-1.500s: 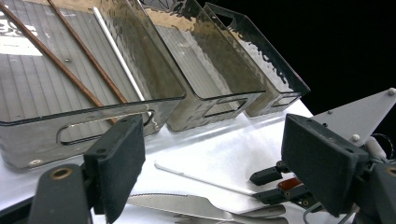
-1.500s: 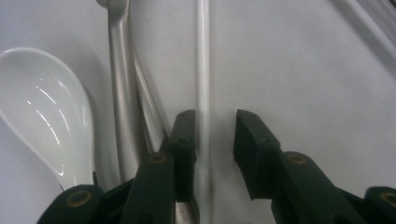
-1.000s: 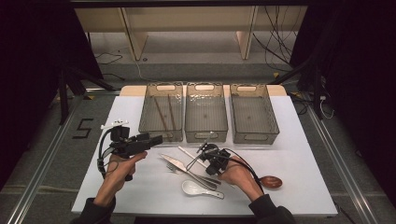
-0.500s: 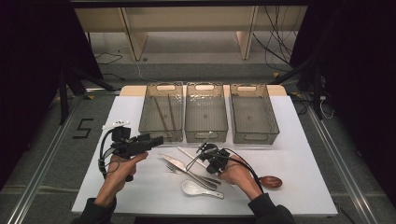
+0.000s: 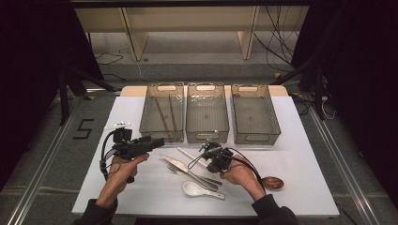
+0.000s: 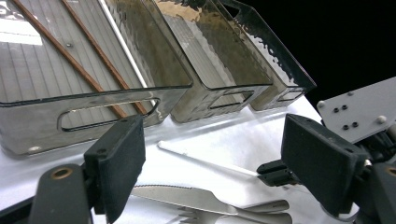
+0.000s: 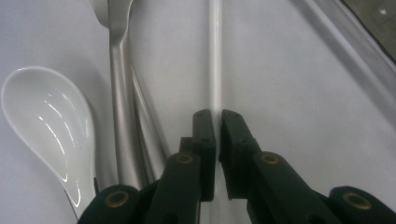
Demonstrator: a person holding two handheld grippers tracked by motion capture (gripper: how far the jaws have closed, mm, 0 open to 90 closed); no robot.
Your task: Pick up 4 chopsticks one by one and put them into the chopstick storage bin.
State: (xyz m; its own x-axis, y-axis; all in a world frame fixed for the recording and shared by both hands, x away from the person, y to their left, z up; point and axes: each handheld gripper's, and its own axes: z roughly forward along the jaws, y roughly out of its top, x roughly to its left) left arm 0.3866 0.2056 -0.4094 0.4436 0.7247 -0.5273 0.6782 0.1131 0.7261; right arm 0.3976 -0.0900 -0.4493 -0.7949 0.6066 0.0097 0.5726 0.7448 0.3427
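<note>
A white chopstick (image 5: 187, 154) lies on the white table beside a knife (image 5: 176, 164) and a fork. My right gripper (image 5: 206, 152) sits low over its near end. In the right gripper view the right gripper (image 7: 215, 116) is shut on the white chopstick (image 7: 215, 56), which runs straight ahead from the pads. My left gripper (image 5: 157, 140) hovers left of the cutlery, pointing toward the trays. The left gripper (image 6: 212, 140) stands open with nothing between its jaws, and the white chopstick (image 6: 201, 158) lies on the table beyond them.
Three smoky plastic trays stand in a row at the back: the left tray (image 5: 162, 87) holds two brown chopsticks (image 5: 164, 115); the middle tray (image 5: 207, 136) and right tray (image 5: 256, 138) look bare. A white ceramic spoon (image 5: 197, 189) and a brown wooden spoon (image 5: 273, 183) lie near the front.
</note>
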